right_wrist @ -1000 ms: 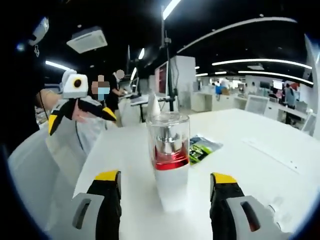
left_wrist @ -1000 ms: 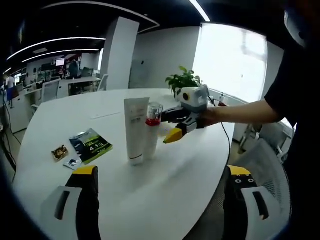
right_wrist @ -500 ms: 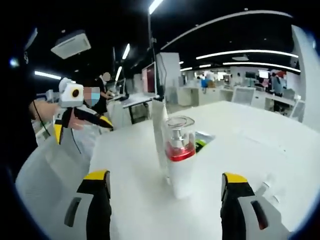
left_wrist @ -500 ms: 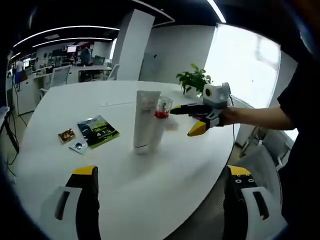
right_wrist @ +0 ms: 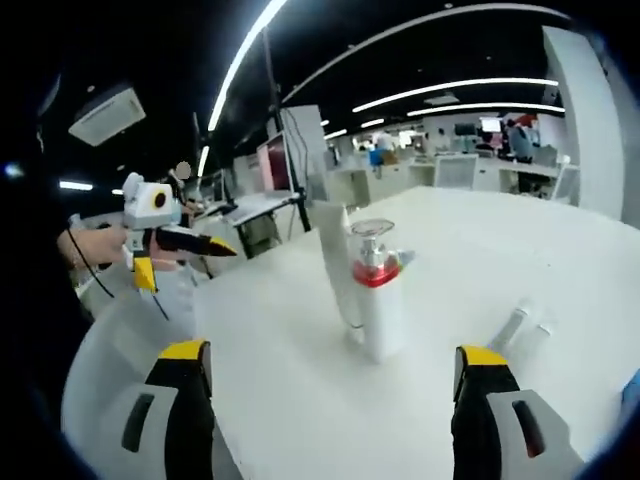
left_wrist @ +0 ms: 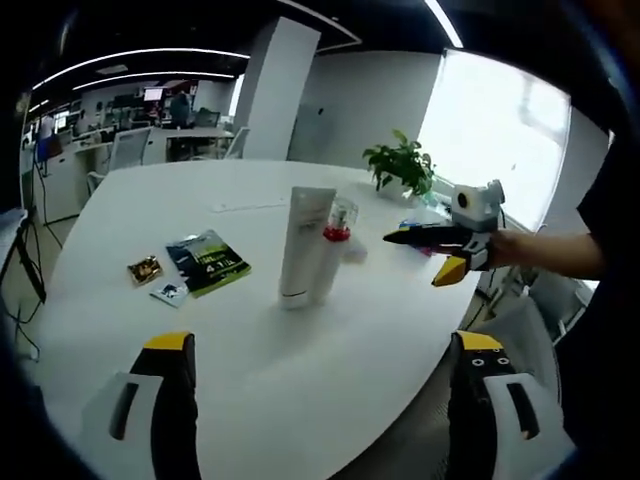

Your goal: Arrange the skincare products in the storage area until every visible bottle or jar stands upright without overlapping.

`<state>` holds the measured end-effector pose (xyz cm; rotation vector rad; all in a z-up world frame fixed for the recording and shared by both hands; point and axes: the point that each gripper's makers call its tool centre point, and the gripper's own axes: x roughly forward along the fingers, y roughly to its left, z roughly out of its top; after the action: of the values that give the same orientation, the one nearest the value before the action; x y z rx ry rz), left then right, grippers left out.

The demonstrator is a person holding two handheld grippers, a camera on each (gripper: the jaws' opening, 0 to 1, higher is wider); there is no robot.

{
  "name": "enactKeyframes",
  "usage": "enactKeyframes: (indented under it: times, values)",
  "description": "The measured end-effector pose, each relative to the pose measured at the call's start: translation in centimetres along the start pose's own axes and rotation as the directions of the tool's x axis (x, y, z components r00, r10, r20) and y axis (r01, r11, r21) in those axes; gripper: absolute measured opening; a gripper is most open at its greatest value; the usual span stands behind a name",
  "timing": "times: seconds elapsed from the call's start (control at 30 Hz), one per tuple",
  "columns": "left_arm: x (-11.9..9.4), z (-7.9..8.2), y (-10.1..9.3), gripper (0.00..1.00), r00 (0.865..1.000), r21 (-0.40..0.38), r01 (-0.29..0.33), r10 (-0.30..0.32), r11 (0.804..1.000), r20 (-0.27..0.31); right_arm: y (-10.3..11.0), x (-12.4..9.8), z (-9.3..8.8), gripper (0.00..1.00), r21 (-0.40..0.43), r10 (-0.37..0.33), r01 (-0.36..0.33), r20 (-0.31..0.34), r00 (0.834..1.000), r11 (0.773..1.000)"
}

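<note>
Both grippers have drawn back from the products. Left gripper (left_wrist: 315, 400) fingers spread, empty; right gripper (right_wrist: 335, 410) the same. White squeeze tube (left_wrist: 305, 247) and clear-capped, red-banded pump bottle (left_wrist: 334, 250) stand upright, touching, mid-surface (left_wrist: 300, 370). Small clear item (right_wrist: 515, 325) lies far right; likely next pick.

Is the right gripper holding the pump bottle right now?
No. The right gripper is open, and the pump bottle stands free on the table ahead.
</note>
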<state>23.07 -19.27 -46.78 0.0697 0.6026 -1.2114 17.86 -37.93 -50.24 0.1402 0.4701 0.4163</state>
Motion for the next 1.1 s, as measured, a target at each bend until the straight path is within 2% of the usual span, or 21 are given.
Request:
enactKeyframes:
  times: [0.13,0.27,0.3,0.4,0.57,0.73,0.93,1.1]
  values:
    - [0.1,-0.3,0.1,0.99,1.000,-0.005,-0.003,0.003,1.000,-0.020,0.8,-1.0,-0.5,0.99,0.002,-0.031,0.031,-0.009,0.999,1.000]
    - [0.1,-1.4,0.0,0.99,0.998,-0.024,-0.002,0.000,1.000,-0.069,1.5,-1.9,-1.4,0.99,0.014,-0.063,0.063,-0.030,0.998,0.998]
    - [0.0,-1.8,0.2,0.99,0.996,-0.024,-0.021,0.019,0.999,-0.083,1.5,-2.2,-1.7,0.99,0.033,-0.074,0.075,-0.042,0.996,0.997]
    - [-0.3,-1.9,0.0,0.99,0.996,-0.011,-0.014,0.013,1.000,-0.083,2.3,-3.0,-2.4,0.99,0.062,-0.072,0.076,-0.070,0.995,0.995]
    - [-0.8,-2.1,0.4,0.99,0.997,-0.022,-0.021,0.019,1.000,-0.081,2.4,-4.0,-2.9,0.99,0.107,-0.094,0.101,-0.066,0.993,0.989]
    - [-1.1,-2.2,0.8,0.99,0.997,-0.022,-0.027,0.025,0.999,-0.075,3.1,-4.1,-3.8,0.99,0.076,-0.079,0.087,-0.106,0.991,0.993]
    - [-1.1,-2.6,0.8,0.99,0.995,-0.009,-0.011,0.010,1.000,-0.098,2.8,-4.2,-3.1,0.99,0.093,-0.097,0.104,-0.082,0.992,0.990]
    - [-0.8,-2.5,0.8,0.99,0.995,-0.011,-0.002,0.001,1.000,-0.102,2.4,-4.2,-3.4,0.99,0.096,-0.104,0.114,-0.103,0.989,0.989]
